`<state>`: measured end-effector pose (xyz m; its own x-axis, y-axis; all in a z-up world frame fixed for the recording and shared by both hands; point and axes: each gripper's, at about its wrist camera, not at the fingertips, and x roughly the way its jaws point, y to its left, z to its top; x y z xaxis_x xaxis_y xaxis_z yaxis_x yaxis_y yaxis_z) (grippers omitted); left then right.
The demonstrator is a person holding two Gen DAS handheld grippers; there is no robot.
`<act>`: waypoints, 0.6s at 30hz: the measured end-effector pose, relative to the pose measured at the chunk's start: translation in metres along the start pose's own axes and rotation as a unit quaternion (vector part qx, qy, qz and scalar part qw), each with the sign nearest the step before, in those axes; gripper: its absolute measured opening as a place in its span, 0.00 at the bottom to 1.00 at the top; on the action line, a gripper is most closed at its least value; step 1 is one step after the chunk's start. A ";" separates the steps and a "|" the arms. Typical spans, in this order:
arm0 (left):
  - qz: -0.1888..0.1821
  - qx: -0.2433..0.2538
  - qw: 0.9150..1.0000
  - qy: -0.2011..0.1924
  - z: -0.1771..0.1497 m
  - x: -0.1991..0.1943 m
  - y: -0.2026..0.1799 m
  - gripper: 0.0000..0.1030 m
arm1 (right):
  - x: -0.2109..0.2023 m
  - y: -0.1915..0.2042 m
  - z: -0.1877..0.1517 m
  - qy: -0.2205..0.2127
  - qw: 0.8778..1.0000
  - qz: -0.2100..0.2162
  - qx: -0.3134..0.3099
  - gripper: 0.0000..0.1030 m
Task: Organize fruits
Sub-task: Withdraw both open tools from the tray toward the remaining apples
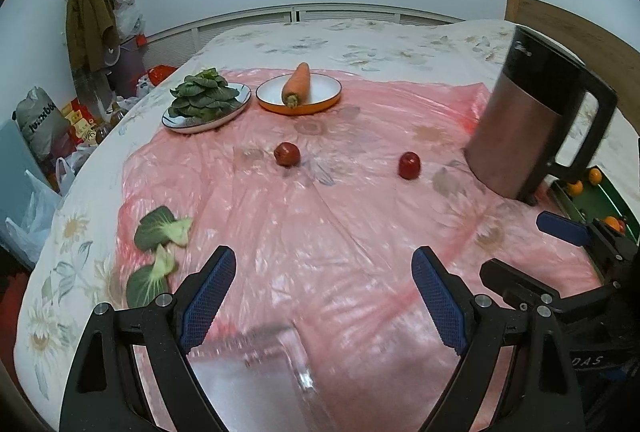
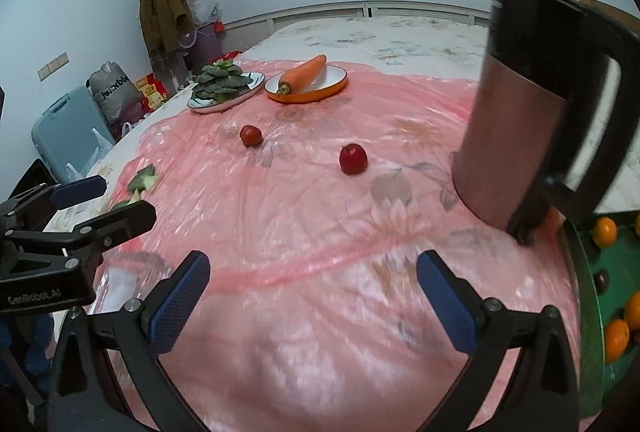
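Note:
Two small red fruits lie apart on the pink plastic sheet: one (image 1: 287, 154) (image 2: 251, 135) to the left, the other (image 1: 409, 165) (image 2: 353, 159) nearer the kettle. Several oranges (image 2: 605, 232) (image 1: 595, 175) sit in a green tray (image 2: 588, 296) at the right edge. My left gripper (image 1: 324, 292) is open over bare sheet, well short of the fruits. My right gripper (image 2: 314, 296) is open too, with nothing between its blue pads. Each gripper shows at the edge of the other's view.
A tall metal kettle (image 1: 528, 119) (image 2: 540, 111) stands right of the fruits. Behind them a carrot (image 1: 298, 83) lies in an orange-rimmed plate (image 1: 320, 99), beside a plate of greens (image 1: 204, 99). Loose leaves (image 1: 160, 232) lie at left. A blurred clear object (image 1: 280, 364) sits below my left gripper.

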<state>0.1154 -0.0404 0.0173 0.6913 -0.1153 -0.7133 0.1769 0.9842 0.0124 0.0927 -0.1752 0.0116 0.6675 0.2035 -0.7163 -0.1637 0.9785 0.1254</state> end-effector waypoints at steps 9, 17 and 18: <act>0.008 -0.007 1.000 0.006 0.027 0.051 0.022 0.84 | 0.048 0.003 0.028 -0.025 1.000 0.000 -0.019 1.00; 0.017 -0.042 0.999 0.019 0.039 0.090 0.044 0.84 | 0.080 0.001 0.049 -0.021 0.999 -0.002 -0.026 1.00; 0.019 -0.045 0.999 0.021 0.039 0.091 0.047 0.84 | 0.081 0.000 0.052 -0.018 0.999 -0.002 -0.027 1.00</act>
<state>0.2142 -0.0103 -0.0195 0.6664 -0.0737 -0.7419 0.0858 0.9961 -0.0218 0.1850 -0.1564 -0.0108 0.6941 0.2015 -0.6911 -0.1986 0.9764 0.0851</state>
